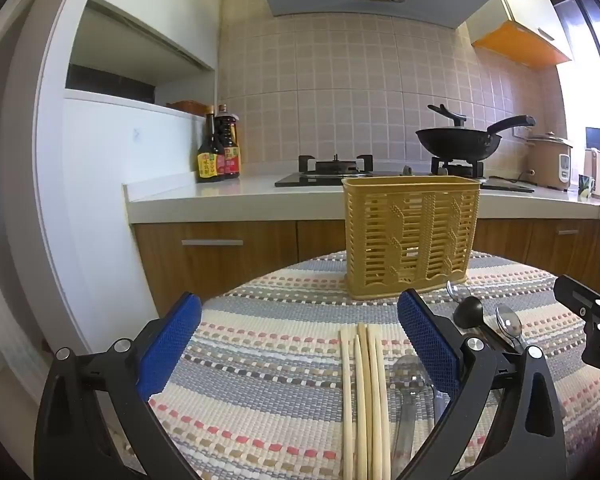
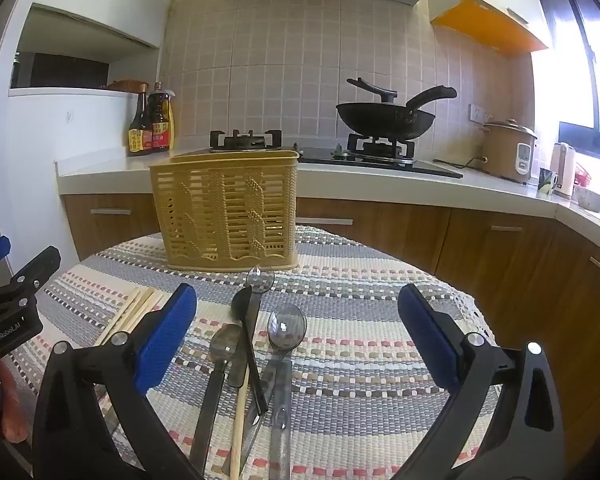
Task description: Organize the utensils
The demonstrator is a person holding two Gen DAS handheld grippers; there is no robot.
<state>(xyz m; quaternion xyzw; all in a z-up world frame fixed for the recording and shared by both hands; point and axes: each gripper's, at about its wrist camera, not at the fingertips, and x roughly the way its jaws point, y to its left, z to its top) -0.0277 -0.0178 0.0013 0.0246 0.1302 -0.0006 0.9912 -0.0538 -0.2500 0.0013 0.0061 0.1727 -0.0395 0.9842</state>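
Observation:
A yellow slatted utensil holder (image 1: 411, 236) stands upright at the far side of the table; it also shows in the right wrist view (image 2: 226, 216). Several pale chopsticks (image 1: 365, 392) lie between my left gripper's (image 1: 300, 322) open fingers. My right gripper (image 2: 298, 312) is open above a pile of spoons: a black ladle-like spoon (image 2: 246, 328) and clear and metal spoons (image 2: 286, 330). The chopsticks show at the left of that view (image 2: 130, 312). Neither gripper holds anything.
The table has a striped woven cloth (image 1: 268, 360). Behind it runs a kitchen counter (image 1: 236, 192) with sauce bottles (image 1: 218, 148), a gas stove with a black wok (image 1: 458, 144), and a rice cooker (image 2: 508, 152).

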